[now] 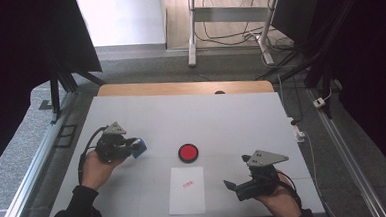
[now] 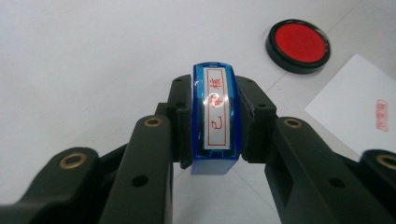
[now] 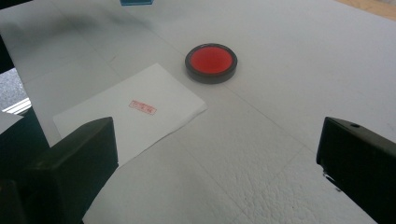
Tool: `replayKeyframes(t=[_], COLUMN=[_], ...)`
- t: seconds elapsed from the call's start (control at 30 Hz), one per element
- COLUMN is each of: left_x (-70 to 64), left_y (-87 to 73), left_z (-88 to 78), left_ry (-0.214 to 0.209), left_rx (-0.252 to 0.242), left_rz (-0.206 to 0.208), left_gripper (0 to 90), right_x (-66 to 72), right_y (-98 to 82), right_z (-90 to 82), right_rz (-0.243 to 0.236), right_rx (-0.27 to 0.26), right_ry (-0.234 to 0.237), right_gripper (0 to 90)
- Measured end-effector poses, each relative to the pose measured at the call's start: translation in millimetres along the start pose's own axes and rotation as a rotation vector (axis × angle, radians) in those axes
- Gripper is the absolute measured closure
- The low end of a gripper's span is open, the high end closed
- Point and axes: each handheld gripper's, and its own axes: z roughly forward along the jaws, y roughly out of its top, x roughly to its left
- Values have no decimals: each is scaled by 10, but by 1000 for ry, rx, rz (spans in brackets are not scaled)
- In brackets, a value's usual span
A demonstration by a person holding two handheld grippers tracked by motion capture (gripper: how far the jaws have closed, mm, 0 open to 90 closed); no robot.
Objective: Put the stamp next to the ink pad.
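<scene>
stamp held off the paper, print already made

clamped between the pads of the left gripper [image 2: 215,123], blue stamp [image 2: 215,122], label side up toward the camera, base pointing away from the hand. held over the left half of the table [image 1: 231,111], well apart from the paper [image 1: 187,199] near the front edge, probably so as to keep the inked face off everything now that a red print [image 1: 187,184] sits on the sheet. looks like a carry toward a put-down spot on the left side, though not certain.

ink pad [image 1: 188,152] left open near the table's middle, just behind the paper's far edge, handy between stamp and sheet. paper squared to the front edge, so the print reads straight.

right gripper [image 3: 215,154] spread wide, nothing between its jaws, low over the front right corner and aimed at paper and pad; seemingly parked, or ready to steady the sheet.

stamp itself: small, clear blue plastic body with a rounded top, glossy with a glare spot. white label in a thin red frame, red characters down its length. paler block at the near end.
</scene>
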Motion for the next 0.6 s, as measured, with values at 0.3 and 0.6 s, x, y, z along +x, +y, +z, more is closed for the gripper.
replayKeyframes(t=[0.3, 0.6], left_x=[67, 93], left_y=[-36, -64], left_z=[102, 150], left_ry=[17, 23], left_rx=[40, 56], left_rz=[-16, -19], left_gripper=[697, 696], right_x=[-12, -59], right_y=[-29, -101], right_z=[-36, -102], right_rz=[2, 15], right_rx=[3, 29], right_ry=[-13, -51], right_gripper=[0, 0])
